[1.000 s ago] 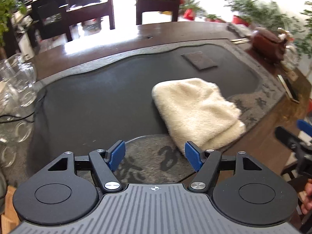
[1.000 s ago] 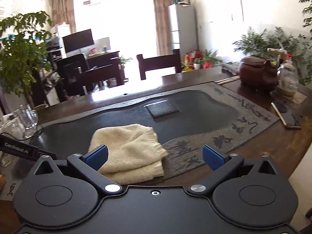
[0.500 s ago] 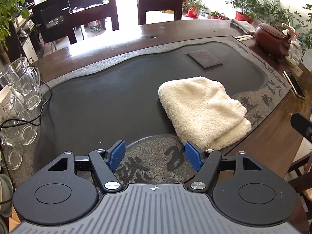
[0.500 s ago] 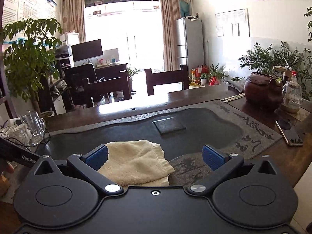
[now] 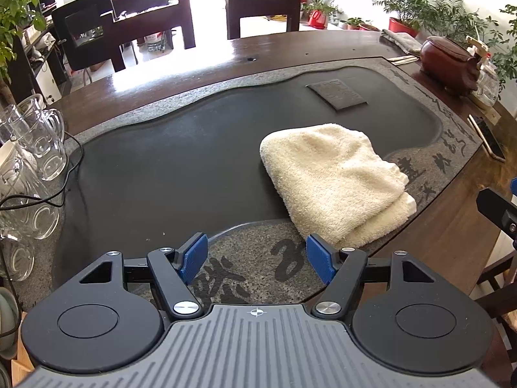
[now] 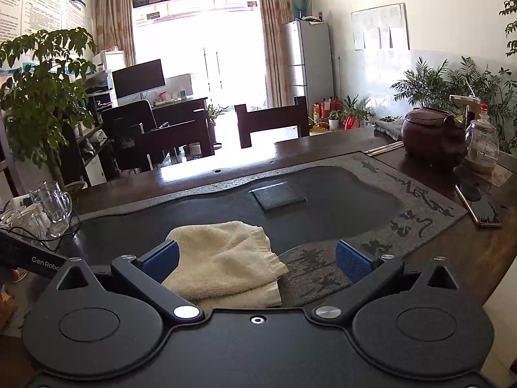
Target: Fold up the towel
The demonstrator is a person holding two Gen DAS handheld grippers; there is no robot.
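Note:
A cream towel (image 5: 332, 181) lies folded in layers on the dark stone tea tray (image 5: 168, 174), toward its right front. My left gripper (image 5: 253, 258) hangs open above the tray's front rim, left of the towel, with nothing between its blue pads. In the right wrist view the same towel (image 6: 223, 258) lies just beyond and below my right gripper (image 6: 257, 260), which is open and apart from the cloth. Part of the right gripper (image 5: 497, 207) shows at the left wrist view's right edge.
Glass pitchers (image 5: 35, 142) and a black cable stand at the tray's left. A brown clay pot (image 6: 433, 134), a glass bottle (image 6: 481, 144) and a phone (image 6: 480, 205) sit at the right. Chairs and plants stand behind the wooden table (image 5: 181, 74).
Both views have tilted upward and drawn back slightly from the towel. The towel lies where it was, and both grippers stay open.

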